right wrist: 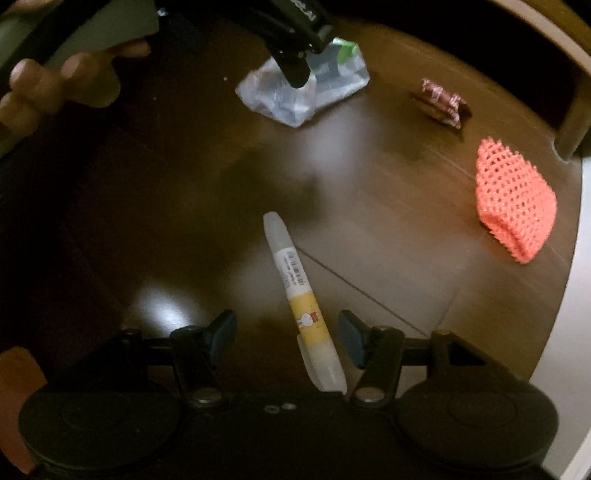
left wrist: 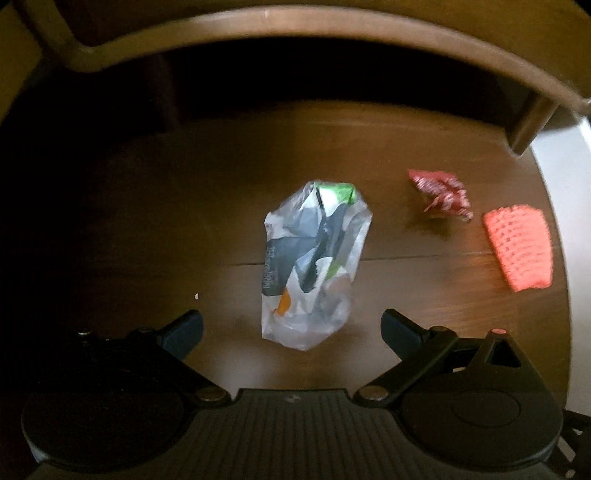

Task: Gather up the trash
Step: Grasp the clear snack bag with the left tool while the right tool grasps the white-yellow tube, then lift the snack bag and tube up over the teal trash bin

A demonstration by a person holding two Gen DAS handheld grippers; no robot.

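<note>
A crumpled clear plastic wrapper [left wrist: 314, 266] with green, grey and orange print lies on the dark round wooden table [left wrist: 184, 221]. My left gripper [left wrist: 291, 332] hangs open over it, and the wrapper's near end sits between the spread fingertips, untouched. Further right lie a red crumpled wrapper [left wrist: 439, 194] and an orange foam net [left wrist: 519, 247]. In the right wrist view a white tube with a yellow label [right wrist: 299, 295] lies between the open jaws of my right gripper [right wrist: 286, 334], apart from both pads. The same plastic wrapper [right wrist: 332, 92] shows at the top, under a left finger [right wrist: 297, 72].
A curved wooden chair back [left wrist: 295, 29] arcs beyond the table's far side. The table's round edge runs down the right, with pale floor [left wrist: 565, 166] past it. A person's hand [right wrist: 55, 85] holds the left gripper at the upper left of the right wrist view.
</note>
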